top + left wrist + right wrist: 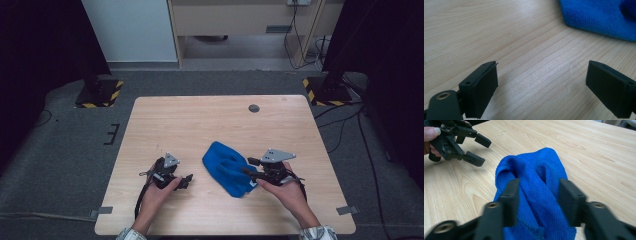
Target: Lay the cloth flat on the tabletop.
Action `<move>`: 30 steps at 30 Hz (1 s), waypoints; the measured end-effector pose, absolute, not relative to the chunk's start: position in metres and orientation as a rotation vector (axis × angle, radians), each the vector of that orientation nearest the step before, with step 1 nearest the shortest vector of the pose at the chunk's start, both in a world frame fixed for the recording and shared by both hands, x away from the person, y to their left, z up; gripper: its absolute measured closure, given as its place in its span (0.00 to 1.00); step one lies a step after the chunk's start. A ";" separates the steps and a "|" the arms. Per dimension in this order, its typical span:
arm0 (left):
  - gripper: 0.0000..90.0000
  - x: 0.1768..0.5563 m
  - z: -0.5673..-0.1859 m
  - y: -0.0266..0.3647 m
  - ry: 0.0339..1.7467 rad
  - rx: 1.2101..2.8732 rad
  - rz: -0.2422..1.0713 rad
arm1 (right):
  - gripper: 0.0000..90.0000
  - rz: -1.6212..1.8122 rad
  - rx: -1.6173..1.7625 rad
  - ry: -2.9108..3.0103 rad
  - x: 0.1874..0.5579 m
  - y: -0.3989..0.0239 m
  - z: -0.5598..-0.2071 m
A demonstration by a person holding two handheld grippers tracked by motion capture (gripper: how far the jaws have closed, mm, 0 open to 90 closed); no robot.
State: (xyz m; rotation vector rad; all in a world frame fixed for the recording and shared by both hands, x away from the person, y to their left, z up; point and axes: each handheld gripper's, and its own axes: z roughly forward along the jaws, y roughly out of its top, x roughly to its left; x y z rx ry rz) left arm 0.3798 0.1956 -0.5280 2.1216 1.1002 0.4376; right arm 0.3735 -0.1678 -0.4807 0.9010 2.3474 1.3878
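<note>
Closest up, the right gripper (537,197) has its 2 black jaws partway apart over a raised fold of the blue cloth (536,185); can't tell if the pads actually press it. The cloth sits bunched on the wooden table (210,120), near the front edge and right of the middle. The left gripper (186,181) is just beside it, jaws wide and empty over bare wood.

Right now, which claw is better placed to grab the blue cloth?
Right. The right claw already straddles a raised fold of the blue cloth; the left claw stands open over bare table, beside the cloth.
</note>
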 end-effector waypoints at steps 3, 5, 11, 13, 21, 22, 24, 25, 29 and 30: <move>0.12 0.380 -0.527 0.196 1.106 2.117 0.445 | 0.69 1.387 0.899 2.351 0.373 -0.168 -0.481; 0.12 0.380 -0.527 0.196 1.108 2.116 0.449 | 0.70 1.401 0.897 2.348 0.373 -0.169 -0.481; 0.14 0.381 -0.526 0.198 1.116 2.118 0.460 | 0.72 1.414 0.901 2.340 0.373 -0.172 -0.479; 0.15 0.381 -0.526 0.199 1.120 2.123 0.466 | 0.69 1.412 0.889 2.342 0.371 -0.173 -0.480; 0.16 0.381 -0.524 0.203 1.132 2.106 0.469 | 0.55 1.372 0.861 2.386 0.360 -0.180 -0.485; 0.17 0.381 -0.525 0.203 1.128 2.109 0.470 | 0.53 1.371 0.856 2.399 0.359 -0.181 -0.487; 0.17 0.381 -0.525 0.202 1.124 2.113 0.468 | 0.51 1.353 0.855 2.428 0.360 -0.182 -0.491; 0.18 0.381 -0.525 0.202 1.123 2.114 0.467 | 0.52 1.341 0.853 2.440 0.360 -0.181 -0.493; 0.18 0.381 -0.524 0.202 1.118 2.111 0.468 | 0.87 1.328 0.823 2.467 0.363 -0.181 -0.493; 0.18 0.381 -0.524 0.202 1.118 2.111 0.468 | 0.87 1.328 0.823 2.467 0.363 -0.181 -0.493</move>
